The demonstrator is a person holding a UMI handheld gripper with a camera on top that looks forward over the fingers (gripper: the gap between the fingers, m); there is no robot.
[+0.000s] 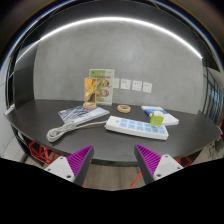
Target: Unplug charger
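The gripper (112, 160) hangs short of the dark table (40, 112), fingers apart and empty. The green charger (157, 119) stands plugged in the white power strip (132, 126) ahead; approaching it comes next.

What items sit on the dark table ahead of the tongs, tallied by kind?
Power strip with green plug: 1
Coiled white cable: 1
Clear packet: 1
Tape roll: 1
Upright card display: 1
Total: 5
The tongs are open, short of the table, holding nothing.
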